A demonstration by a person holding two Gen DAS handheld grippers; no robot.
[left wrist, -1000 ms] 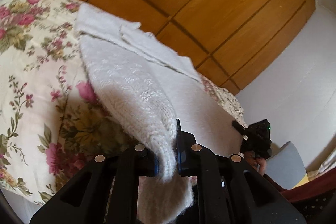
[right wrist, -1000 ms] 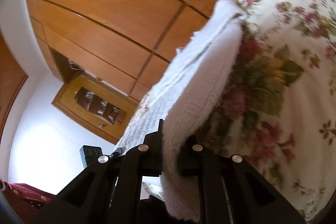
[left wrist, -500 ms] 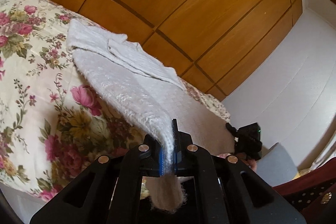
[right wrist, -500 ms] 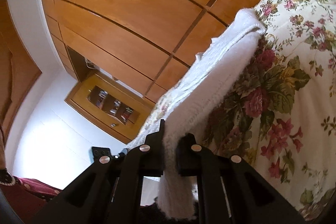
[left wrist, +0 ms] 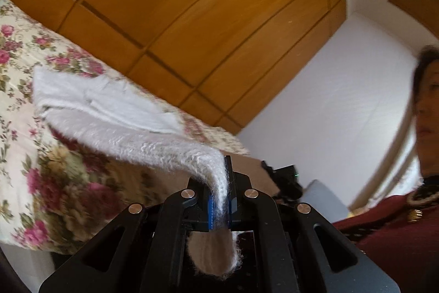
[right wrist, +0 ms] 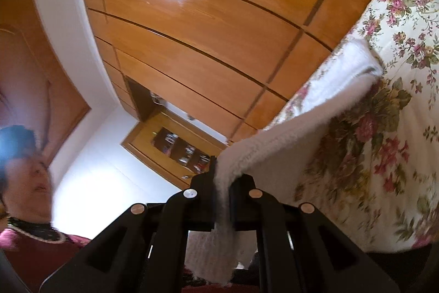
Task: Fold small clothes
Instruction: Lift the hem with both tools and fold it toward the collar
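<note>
A white fluffy knit garment (left wrist: 115, 111) lies partly on the floral bedspread (left wrist: 33, 166), its near edge lifted off the bed. My left gripper (left wrist: 219, 199) is shut on one corner of that edge, and a tuft of knit hangs below the jaws. In the right wrist view the same garment (right wrist: 323, 106) stretches from the bed to my right gripper (right wrist: 221, 197), which is shut on the other corner. The far part of the garment still rests on the bedspread (right wrist: 397, 128). The right gripper (left wrist: 285, 180) shows small and dark in the left wrist view.
Wooden wardrobe panels (left wrist: 192, 18) rise behind the bed. A white wall (left wrist: 343, 100) stands beside it. The person in a dark red top (left wrist: 397, 232) stands close behind the grippers. A wooden cabinet with glass doors (right wrist: 181, 150) is at the back.
Both grippers rose and drew back from the bed, lifting the garment's near edge higher and pulling it taut. The person's head has come into both views.
</note>
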